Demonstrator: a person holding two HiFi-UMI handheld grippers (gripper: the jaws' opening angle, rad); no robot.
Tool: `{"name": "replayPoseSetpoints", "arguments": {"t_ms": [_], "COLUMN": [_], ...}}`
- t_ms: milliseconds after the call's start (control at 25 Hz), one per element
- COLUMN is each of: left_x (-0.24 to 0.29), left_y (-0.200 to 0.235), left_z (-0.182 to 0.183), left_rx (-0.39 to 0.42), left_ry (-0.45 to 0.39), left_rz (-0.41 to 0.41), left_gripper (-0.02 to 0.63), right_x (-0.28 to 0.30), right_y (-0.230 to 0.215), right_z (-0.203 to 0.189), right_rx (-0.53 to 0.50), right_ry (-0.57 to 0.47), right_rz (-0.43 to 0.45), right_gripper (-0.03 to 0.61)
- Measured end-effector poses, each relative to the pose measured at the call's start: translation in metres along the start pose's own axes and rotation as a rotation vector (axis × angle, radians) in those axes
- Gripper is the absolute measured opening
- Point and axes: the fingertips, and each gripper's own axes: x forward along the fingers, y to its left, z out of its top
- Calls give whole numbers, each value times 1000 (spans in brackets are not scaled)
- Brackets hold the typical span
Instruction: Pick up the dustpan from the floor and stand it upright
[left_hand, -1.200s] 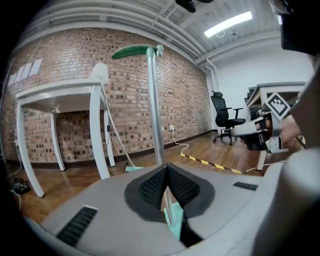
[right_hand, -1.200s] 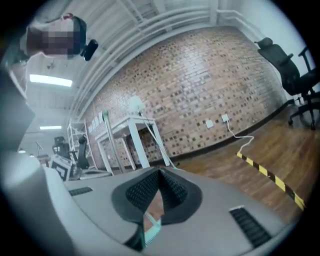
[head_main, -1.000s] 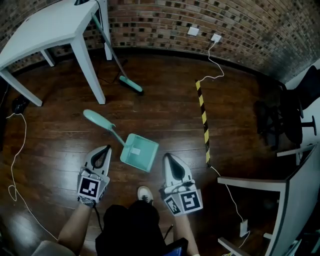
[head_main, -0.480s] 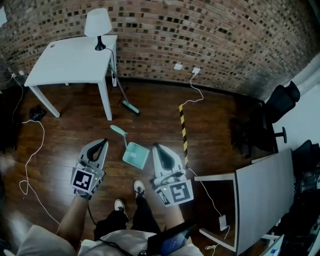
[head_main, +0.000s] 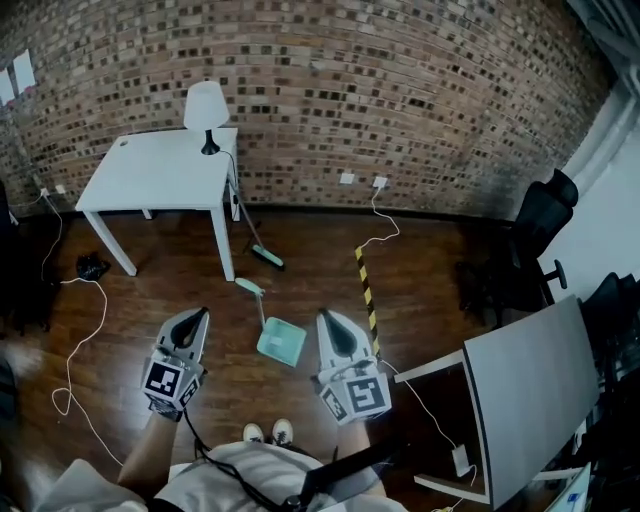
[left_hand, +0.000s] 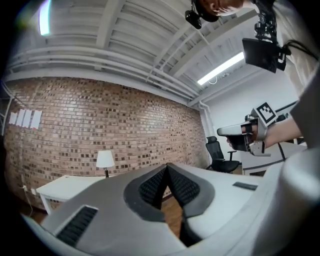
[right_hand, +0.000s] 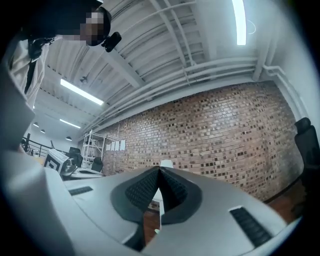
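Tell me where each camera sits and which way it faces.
Head view: on the head, steeply down at dustpan and floor; forearms, shoes, left hand-held gripper, right hand-held gripper.
Left gripper view: on that hand-held gripper, level toward brick wall; its shut jaws, the other forearm.
Right gripper view: likewise, tilted slightly up; shut jaws, torso.
Shared: wall and lamp.

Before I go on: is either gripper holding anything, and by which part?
Nothing. Left gripper and right gripper are shut, empty; dustpan lies on the floor.
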Motion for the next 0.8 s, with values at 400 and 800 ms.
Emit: {"name": "replayPoseSetpoints", "arguments": {"t_ms": [400,800], "left_x": [-39,-112], "left_y": [-4,-68], "left_z": [7,23], "left_rx": [-21,-3], "left_ry": [14,-17], "left_rz": [-14,-46], "left_gripper": [-8,-6], "right_x": [-33,-131], "right_y": [18,55], "right_z": [10,2], "right_rx": [10,-51], "right_ry": [33,101], "right_rz": [-60,-76], "right_gripper": [-11,-11]}}
